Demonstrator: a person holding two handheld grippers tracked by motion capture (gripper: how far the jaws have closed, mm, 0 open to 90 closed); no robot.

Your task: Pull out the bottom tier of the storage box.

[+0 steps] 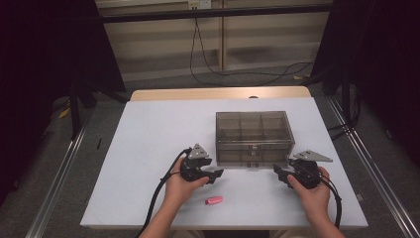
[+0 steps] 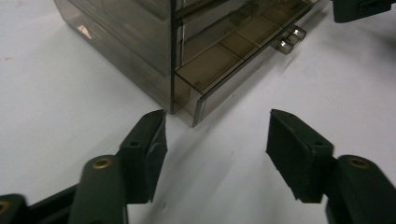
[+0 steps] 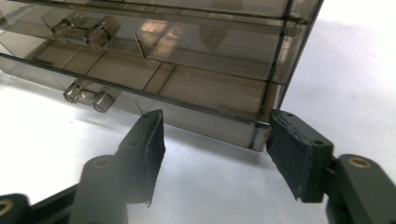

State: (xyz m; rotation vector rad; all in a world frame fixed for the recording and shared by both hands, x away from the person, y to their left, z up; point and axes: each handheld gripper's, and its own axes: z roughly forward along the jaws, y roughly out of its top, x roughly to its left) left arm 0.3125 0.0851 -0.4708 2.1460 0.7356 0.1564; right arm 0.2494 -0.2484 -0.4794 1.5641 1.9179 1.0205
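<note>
Sitting on the white desk (image 1: 148, 144), a smoky transparent drawer box (image 1: 252, 136) is resting toward the far right of the middle, its front with the small clear knobs (image 2: 289, 39) facing the person. Flanking that front, the two hands are holding their tools low over the desk: the left gripper (image 1: 216, 174) is lying just off the box's near left corner, and the right gripper (image 1: 278, 173) is lying just off its near right corner, each pointing inward toward the box. In the left gripper view, the jaws are standing partly apart with only bare desk between them, the box corner and the slightly protruding bottom drawer (image 2: 233, 81) rising just beyond the pads (image 2: 149, 149). In the right gripper view, the jaws are likewise standing about halfway apart and gripping nothing (the right-hand pad (image 3: 289, 149) is sitting right at the box's lower corner, though contact is hard to judge). A small pink object (image 1: 214, 200) is lying on the desk near the front edge, between the two forearms and apart from the box.
</note>
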